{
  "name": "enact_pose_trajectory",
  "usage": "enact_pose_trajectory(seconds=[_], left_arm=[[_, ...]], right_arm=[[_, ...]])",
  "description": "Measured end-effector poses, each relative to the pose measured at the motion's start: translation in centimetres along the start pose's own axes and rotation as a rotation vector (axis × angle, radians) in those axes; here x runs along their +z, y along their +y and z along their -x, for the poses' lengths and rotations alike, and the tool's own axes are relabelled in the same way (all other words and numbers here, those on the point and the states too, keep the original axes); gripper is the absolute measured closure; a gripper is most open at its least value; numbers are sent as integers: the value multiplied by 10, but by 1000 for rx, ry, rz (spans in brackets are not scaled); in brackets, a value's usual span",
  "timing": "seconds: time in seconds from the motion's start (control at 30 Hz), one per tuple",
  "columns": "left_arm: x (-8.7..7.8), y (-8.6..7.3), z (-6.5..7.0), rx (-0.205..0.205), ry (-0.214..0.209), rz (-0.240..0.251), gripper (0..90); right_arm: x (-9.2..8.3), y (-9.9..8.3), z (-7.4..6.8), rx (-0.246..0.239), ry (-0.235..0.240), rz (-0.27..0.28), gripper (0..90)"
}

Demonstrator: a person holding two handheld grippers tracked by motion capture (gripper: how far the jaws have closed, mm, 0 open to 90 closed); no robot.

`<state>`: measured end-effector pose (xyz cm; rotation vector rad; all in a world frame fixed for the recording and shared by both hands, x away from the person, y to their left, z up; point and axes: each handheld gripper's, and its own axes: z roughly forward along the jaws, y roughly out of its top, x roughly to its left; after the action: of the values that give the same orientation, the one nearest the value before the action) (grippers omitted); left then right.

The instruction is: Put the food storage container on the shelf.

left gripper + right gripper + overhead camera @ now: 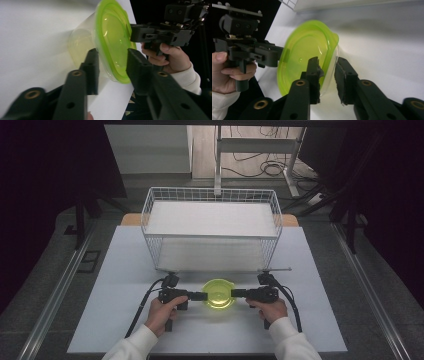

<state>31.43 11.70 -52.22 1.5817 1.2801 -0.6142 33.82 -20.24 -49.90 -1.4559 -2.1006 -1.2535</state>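
Note:
A clear round container with a lime-green lid (218,293) sits on the white table near its front edge. My left gripper (202,296) comes at it level from the left. Its jaws straddle the lid's rim (117,77), one beside the clear wall, the other over the lid top. They stand close, and I see no firm press. My right gripper (235,293) meets it from the right. There, one jaw lies over the green lid (299,57) and the other stands beside the clear wall, a thin gap showing. In each gripper view the other gripper (160,35) (249,52) shows beyond the lid.
A white wire basket (212,195) with a solid shelf inside stands just behind the container, its open front facing me. The table's front edge (210,353) runs close below my hands. Dark curtains flank the table. Cables lie on the floor at the back.

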Motion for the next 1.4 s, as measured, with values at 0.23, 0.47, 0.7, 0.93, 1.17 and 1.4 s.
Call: enact_pose_trajectory(seconds=[0.23, 0.47, 0.7, 0.93, 1.17, 1.4], left_arm=[[-5, -1, 3, 11, -5, 22, 820], [-10, -1, 10, 34, -23, 38, 823], [-22, 3, 26, 105, -20, 53, 823], [-31, 5, 41, 157, -18, 85, 823], [-37, 10, 52, 194, -24, 107, 824], [-46, 25, 61, 211, -25, 112, 824]], right_arm=[[-2, -2, -3, -3, 25, 5, 796], [-10, -2, -11, -47, 32, 38, 799], [-19, 2, -26, -130, 33, 83, 798], [-28, 6, -41, -191, 33, 119, 798], [-38, 12, -54, -248, 20, 156, 796], [-42, 24, -64, -275, 14, 176, 794]])
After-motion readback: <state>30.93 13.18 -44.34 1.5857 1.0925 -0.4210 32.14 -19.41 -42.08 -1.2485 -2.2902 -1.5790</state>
